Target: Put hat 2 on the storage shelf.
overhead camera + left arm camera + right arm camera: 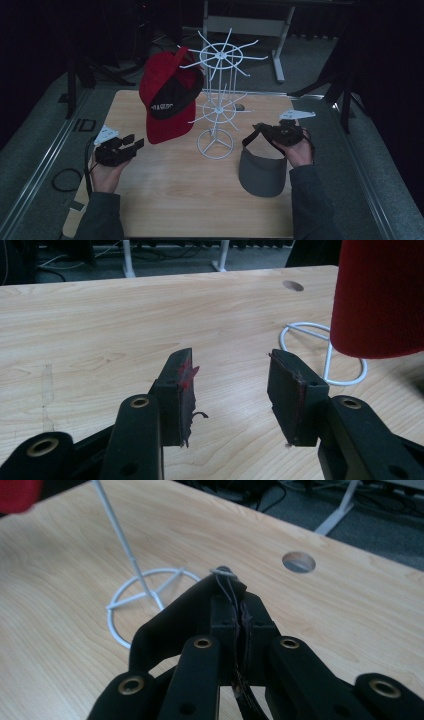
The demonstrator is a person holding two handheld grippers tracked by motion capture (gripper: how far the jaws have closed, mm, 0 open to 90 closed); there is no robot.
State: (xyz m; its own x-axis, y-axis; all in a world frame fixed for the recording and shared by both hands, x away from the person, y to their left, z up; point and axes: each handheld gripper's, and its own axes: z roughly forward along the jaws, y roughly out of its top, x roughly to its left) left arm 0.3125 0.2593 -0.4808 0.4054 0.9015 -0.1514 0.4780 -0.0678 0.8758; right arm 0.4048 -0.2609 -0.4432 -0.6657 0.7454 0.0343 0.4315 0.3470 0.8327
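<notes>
**Visor pinched by its strap in your right gripper**

Visor: grey, with a broad curved brim lying flat on the wooden table at the near right, and a dark strap arching up from it. Your right gripper has that strap, jaws pressed tight together on the black band, which you can see sandwiched between the pads in the right gripper view. The brim sits just below and in front of your right hand, toward you, while the strap loop rises to the jaw tips.

Over on the left, your left gripper hangs above the table with its jaws spread wide and nothing between them; the left gripper view shows bare wood in the gap, and red smears on one pad.

Between the two grippers stands the white wire rack, its ring base on the table just left of the visor. A red cap hangs on the rack's left side, near your left gripper but apart from it.
</notes>
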